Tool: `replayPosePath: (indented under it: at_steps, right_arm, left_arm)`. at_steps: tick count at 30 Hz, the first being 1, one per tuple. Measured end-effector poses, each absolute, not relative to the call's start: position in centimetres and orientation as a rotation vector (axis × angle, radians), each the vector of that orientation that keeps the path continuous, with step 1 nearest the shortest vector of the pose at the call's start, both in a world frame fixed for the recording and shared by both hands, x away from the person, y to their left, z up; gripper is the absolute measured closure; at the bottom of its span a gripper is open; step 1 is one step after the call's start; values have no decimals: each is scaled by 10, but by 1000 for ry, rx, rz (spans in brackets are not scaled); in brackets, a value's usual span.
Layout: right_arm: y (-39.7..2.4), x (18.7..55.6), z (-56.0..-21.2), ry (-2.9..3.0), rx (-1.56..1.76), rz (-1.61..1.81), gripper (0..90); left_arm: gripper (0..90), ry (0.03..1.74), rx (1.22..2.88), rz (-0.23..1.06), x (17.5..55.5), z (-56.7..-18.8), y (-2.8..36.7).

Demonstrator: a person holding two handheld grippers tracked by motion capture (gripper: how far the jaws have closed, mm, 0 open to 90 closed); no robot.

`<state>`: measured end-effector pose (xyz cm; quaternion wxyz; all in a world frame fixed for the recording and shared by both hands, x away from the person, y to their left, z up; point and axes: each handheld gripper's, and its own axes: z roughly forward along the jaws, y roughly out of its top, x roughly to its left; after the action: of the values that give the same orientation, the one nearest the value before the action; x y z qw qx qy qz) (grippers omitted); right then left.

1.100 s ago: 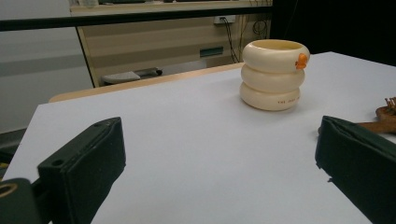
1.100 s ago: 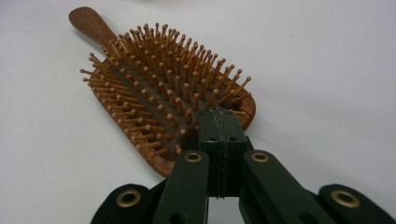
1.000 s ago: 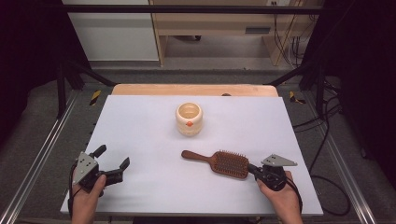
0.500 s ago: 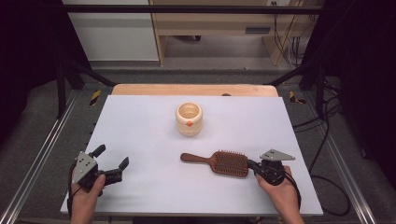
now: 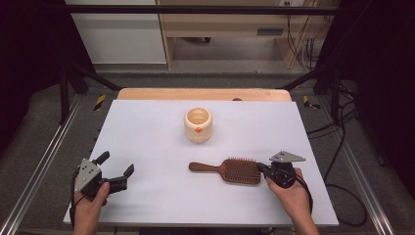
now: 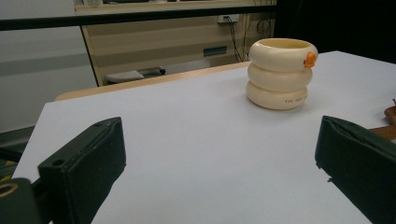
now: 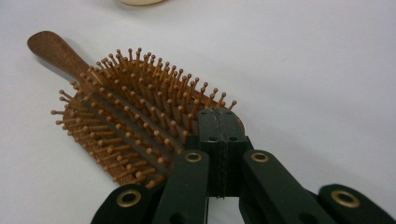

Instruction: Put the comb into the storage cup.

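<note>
Wooden hairbrush [image 5: 232, 169] lies bristles up on the white surface [image 5: 147, 142], right of centre, handle pointing left. Cream ringed cup [image 5: 198, 124] stands upright well behind it, mid-surface, with an orange mark on its rim; nothing between the two. Right tongs [image 5: 261, 168] pressed together at the brush's rounded end, touching it; whether they pinch its edge cannot be told. Left tongs [image 5: 116, 166] spread wide, holding nothing, low over the near left corner. Bare surface lies between the two tongs. Wooden strip [image 5: 203, 94] along the far edge.
</note>
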<state>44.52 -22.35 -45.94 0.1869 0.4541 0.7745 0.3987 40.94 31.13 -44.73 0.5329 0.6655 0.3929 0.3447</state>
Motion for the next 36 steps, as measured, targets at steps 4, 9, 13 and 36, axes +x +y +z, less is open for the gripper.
replayPosePath:
  at_steps: [4,9,13,36]
  right_arm:
    - [-221,449,-459,2184,1272,1106,900]
    - [-219,454,-458,2184,1278,1094,900]
    - [-219,455,-458,2186,1283,1095,900]
    - [-218,458,-458,2202,1292,1092,900]
  left_arm:
    - [18,937,1584,822,409,-447,312]
    - [18,941,1576,819,408,-447,313]
    - [18,944,1572,818,408,-447,314]
    - [19,947,1572,822,411,-448,315]
